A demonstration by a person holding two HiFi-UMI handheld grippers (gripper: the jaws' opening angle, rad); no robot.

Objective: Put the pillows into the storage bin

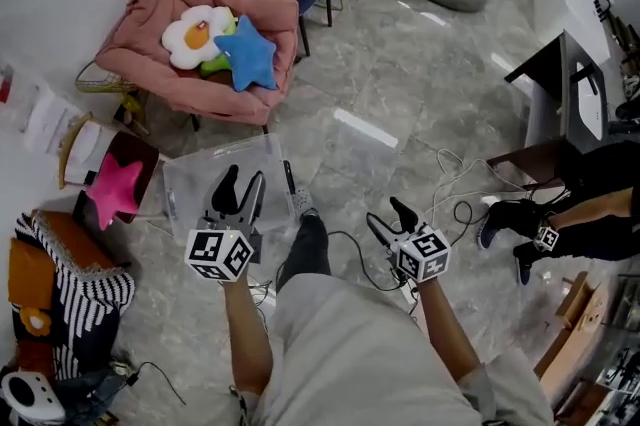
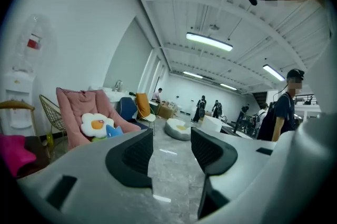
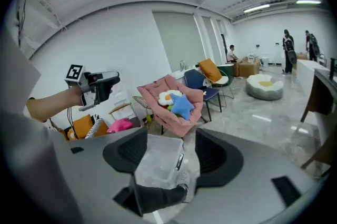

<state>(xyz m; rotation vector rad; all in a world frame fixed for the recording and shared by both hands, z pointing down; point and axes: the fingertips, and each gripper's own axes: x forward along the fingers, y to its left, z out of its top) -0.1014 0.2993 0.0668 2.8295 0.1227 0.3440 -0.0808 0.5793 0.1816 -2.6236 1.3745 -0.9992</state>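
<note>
Nearest the person, the left gripper and the right gripper both had their jaws moderately apart with nothing between them. This looked like the approach, before any pillow was picked up. Just ahead at eleven o'clock the clear plastic storage bin sat on the grey floor, apparently empty, with the person's own dark-trousered leg at its right edge. A pink star-shaped pillow lay at ten o'clock. Beyond the bin, a white flower-shaped pillow and a blue star-shaped pillow rested in a pink padded chair. Next, a gripper probably had to reach past the bin and pinch a soft edge. Loose black and white cables at two o'clock could trip the person.
</note>
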